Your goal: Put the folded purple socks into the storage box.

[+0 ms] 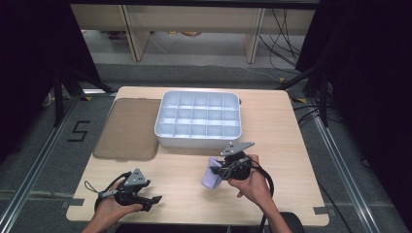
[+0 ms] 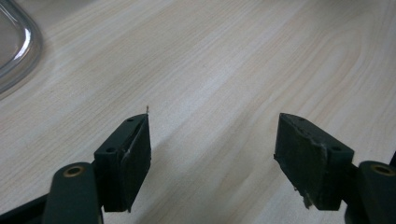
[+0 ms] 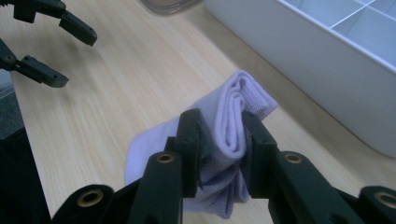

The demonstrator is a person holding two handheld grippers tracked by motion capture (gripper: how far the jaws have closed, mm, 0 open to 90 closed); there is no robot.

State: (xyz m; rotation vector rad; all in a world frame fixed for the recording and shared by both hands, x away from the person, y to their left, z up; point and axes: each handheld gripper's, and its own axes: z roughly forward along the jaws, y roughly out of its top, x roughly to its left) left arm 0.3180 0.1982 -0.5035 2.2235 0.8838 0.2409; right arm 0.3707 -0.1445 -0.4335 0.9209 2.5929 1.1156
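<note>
A folded lavender cloth (image 3: pixel 233 126) is pinched between the jaws of my right gripper (image 3: pixel 223 140), which holds it just above the wooden table. In the high view the same lavender cloth (image 1: pixel 211 174) hangs left of the right gripper (image 1: pixel 219 170), in front of the white divided tray (image 1: pixel 198 138). My left gripper (image 1: pixel 149 200) rests low at the table's front left, jaws wide apart with nothing between them. Its own view shows the left gripper (image 2: pixel 212 140) over bare wood. The left gripper (image 3: pixel 56 53) is also seen far off in the right gripper view.
The white tray (image 3: pixel 299 51) with several small compartments stands at the table's middle back. A brownish translucent lid (image 1: pixel 128 128) lies flat to its left, and its rounded corner (image 2: pixel 16 46) shows in the left gripper view. Dark frames and cables flank the table.
</note>
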